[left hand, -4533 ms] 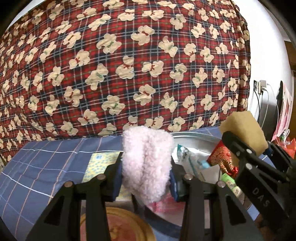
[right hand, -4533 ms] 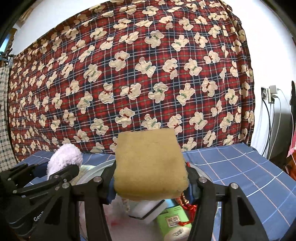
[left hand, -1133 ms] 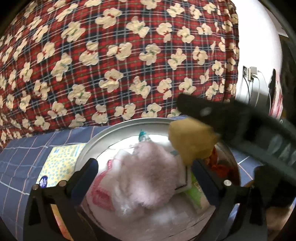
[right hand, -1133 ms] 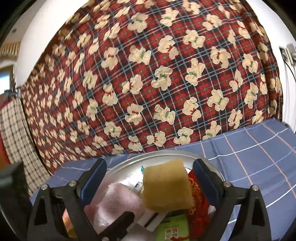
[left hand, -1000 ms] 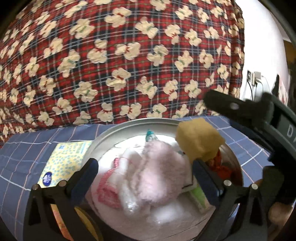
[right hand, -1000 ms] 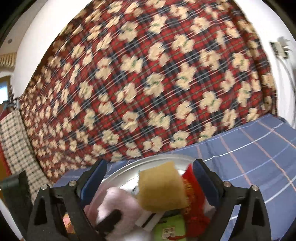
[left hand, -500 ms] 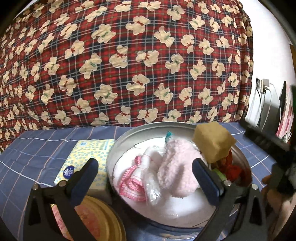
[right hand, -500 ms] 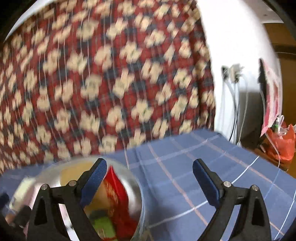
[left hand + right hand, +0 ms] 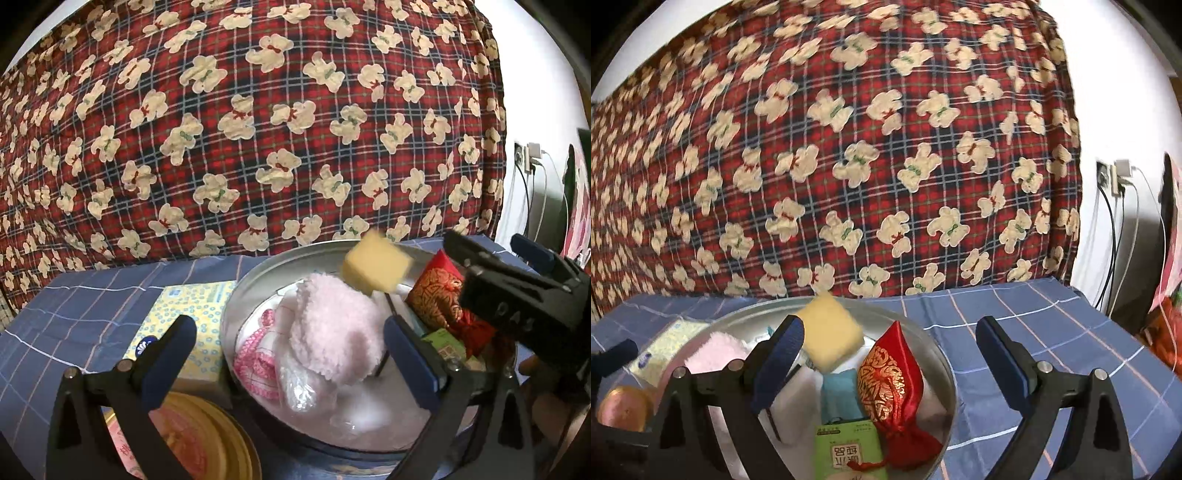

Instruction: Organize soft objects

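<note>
Right wrist: basin holds sponge (pouch beside).

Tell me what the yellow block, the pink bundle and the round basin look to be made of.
Yellow block: probably foam sponge, matte, porous-looking faces.
Pink bundle: fluffy fleece or plush, from its fuzzy pile.
Round basin: seemingly metal, a dull silver rim with soft reflections.
</note>
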Action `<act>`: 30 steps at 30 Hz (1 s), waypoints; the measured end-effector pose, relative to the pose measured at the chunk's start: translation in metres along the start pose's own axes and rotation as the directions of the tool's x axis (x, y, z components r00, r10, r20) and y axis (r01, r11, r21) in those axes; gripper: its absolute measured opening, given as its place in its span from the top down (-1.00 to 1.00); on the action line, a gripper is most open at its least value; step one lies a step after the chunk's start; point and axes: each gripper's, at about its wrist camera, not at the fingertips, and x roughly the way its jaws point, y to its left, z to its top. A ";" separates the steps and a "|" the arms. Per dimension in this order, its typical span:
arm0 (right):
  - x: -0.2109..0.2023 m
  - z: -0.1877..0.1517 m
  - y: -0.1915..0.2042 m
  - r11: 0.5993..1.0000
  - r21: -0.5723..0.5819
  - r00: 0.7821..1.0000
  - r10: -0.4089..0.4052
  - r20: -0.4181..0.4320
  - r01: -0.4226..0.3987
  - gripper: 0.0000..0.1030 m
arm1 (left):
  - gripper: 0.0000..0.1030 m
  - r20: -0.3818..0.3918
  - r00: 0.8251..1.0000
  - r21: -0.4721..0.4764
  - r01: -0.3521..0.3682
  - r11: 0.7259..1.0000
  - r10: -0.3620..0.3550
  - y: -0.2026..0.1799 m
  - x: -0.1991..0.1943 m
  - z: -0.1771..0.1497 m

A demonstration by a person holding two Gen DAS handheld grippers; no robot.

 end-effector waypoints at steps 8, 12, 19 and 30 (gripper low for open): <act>-0.030 0.001 -0.002 0.998 0.065 0.991 -0.026 0.130 0.018 -0.86 | -0.99 0.029 1.000 -0.009 0.003 1.000 -0.003 0.003 -0.008 0.000; -0.041 0.000 0.001 0.998 0.061 0.988 -0.013 0.153 0.004 -0.86 | -0.99 0.029 1.000 -0.016 0.007 1.000 -0.007 0.004 -0.010 -0.002; -0.065 -0.011 0.007 0.999 0.035 0.984 -0.015 0.176 0.009 -0.87 | -0.99 0.082 0.997 0.017 0.005 1.000 -0.006 -0.001 -0.020 -0.006; -0.080 -0.015 0.014 1.000 -0.002 0.975 -0.005 0.222 0.006 -0.87 | -0.99 0.124 0.992 0.002 0.024 1.000 -0.024 -0.001 -0.033 -0.011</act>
